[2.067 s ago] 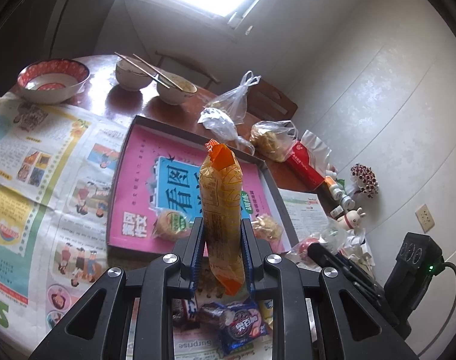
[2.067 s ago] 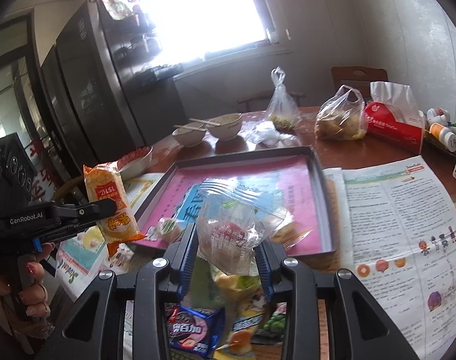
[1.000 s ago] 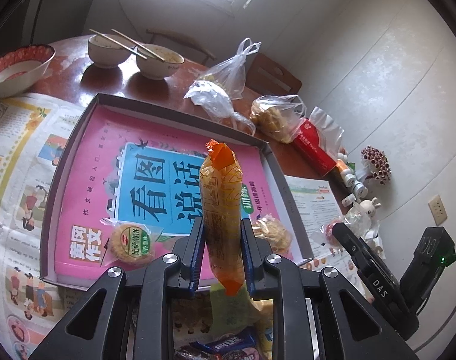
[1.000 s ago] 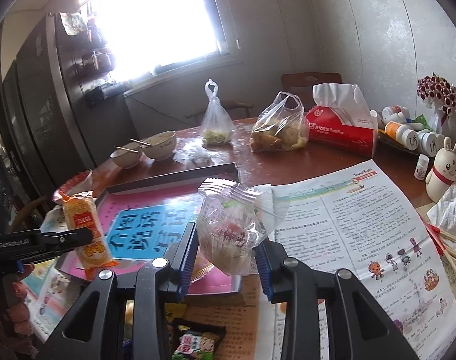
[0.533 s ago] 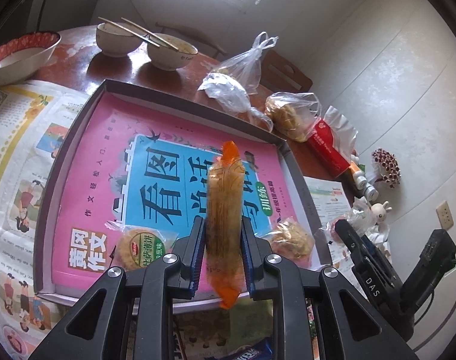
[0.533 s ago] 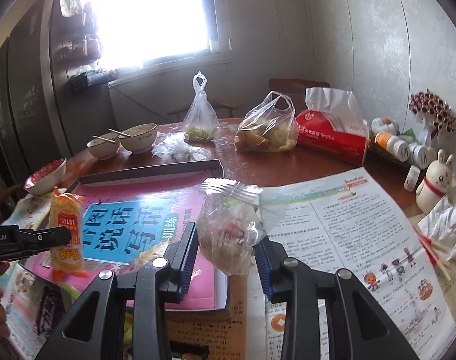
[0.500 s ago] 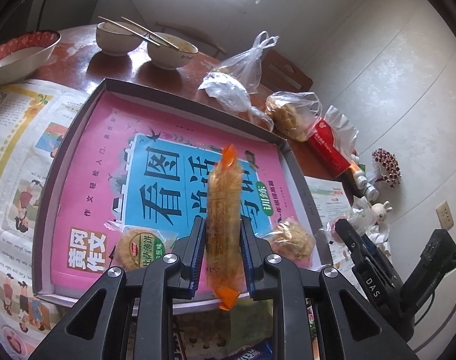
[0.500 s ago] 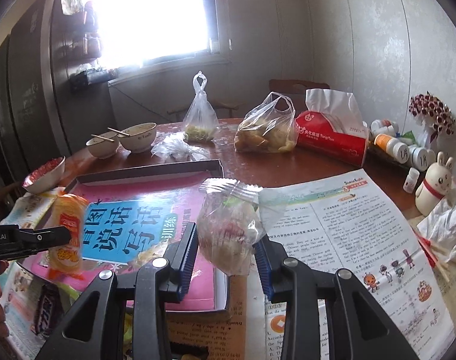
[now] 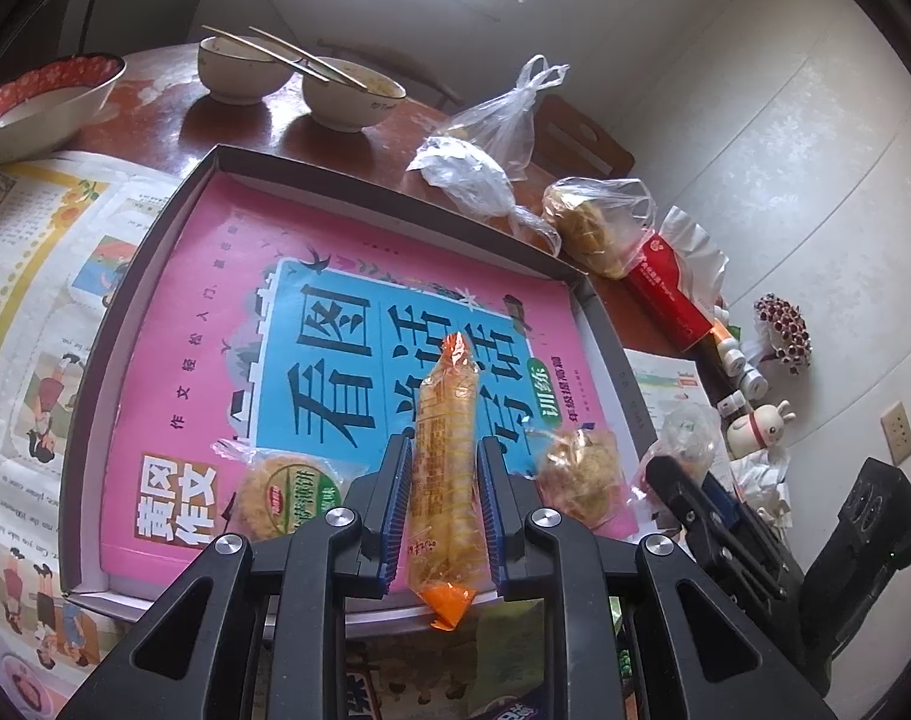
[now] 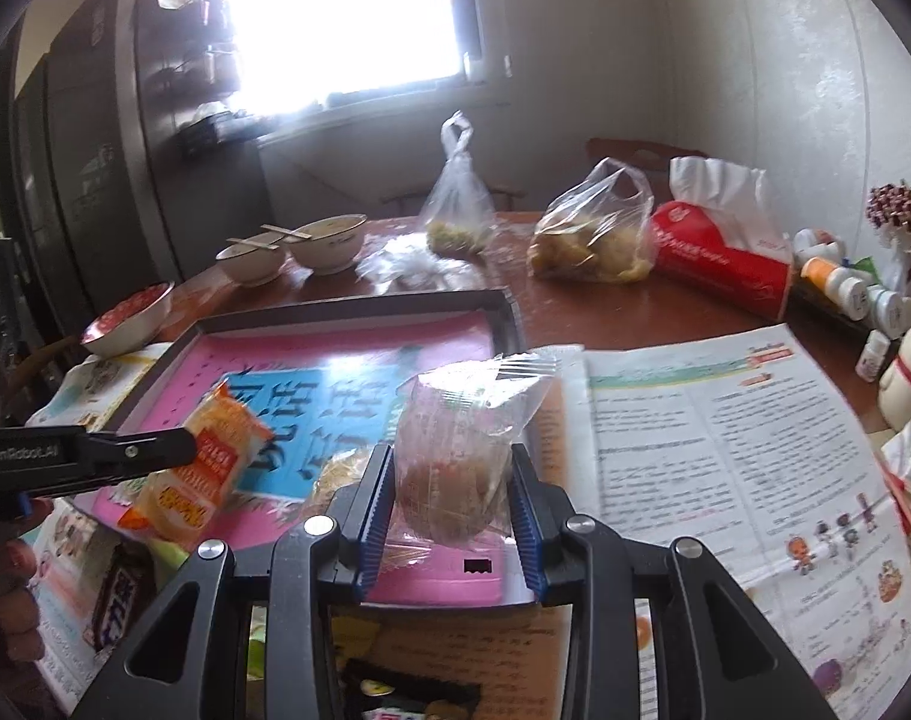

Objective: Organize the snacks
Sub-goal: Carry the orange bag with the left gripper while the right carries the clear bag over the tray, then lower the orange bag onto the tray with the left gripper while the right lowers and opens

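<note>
Left wrist view: two wrapped snacks (image 9: 287,495) in tray (image 9: 155,228), each hand-held gripper (image 9: 440,510) clamping one.

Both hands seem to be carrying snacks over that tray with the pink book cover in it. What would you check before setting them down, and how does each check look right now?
1. Left tool clamped on the orange packet: ok.
2. Right tool clamped on the clear bag: ok.
3. Orange packet above the tray: ok.
4. Free space between the round biscuit pack and the crumbly snack: ok, though narrow.
5. Clear bag fully over the tray rather than its edge: cannot tell.
</note>
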Action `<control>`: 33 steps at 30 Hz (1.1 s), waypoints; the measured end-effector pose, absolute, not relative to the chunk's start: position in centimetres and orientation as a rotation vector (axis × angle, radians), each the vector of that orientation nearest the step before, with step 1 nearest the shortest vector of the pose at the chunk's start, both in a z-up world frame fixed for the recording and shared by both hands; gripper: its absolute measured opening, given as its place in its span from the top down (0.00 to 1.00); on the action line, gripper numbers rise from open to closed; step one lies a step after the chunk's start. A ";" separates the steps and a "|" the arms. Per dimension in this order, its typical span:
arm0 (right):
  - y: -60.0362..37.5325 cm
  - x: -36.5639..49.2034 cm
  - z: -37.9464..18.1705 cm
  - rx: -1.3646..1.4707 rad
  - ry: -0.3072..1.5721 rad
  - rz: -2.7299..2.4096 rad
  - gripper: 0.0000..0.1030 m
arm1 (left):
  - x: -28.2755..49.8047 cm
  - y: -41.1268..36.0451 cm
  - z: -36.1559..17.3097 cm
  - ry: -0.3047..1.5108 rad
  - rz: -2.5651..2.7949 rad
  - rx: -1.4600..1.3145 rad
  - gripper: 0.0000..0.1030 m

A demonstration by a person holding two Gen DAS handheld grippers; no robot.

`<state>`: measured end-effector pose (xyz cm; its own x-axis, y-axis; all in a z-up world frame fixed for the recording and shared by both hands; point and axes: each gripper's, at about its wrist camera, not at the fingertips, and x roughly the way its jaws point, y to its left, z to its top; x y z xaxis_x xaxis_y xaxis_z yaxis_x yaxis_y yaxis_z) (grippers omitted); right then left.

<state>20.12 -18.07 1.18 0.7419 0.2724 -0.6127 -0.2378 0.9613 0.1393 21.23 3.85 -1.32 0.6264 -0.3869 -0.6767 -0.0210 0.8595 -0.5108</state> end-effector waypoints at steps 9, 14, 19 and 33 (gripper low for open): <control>-16.8 19.9 0.6 0.083 0.734 0.383 0.64 | 21.1 4.5 -1.7 0.880 -0.206 -0.520 0.78; -16.7 20.0 0.2 0.093 0.761 0.403 0.64 | 21.2 4.6 -1.9 0.884 -0.197 -0.512 0.78; -17.0 20.1 0.2 0.095 0.767 0.391 0.64 | 21.3 4.6 -2.0 0.884 -0.192 -0.504 0.78; -17.6 20.5 -0.3 0.108 0.810 0.373 0.63 | 21.1 4.4 -2.0 0.888 -0.199 -0.496 0.78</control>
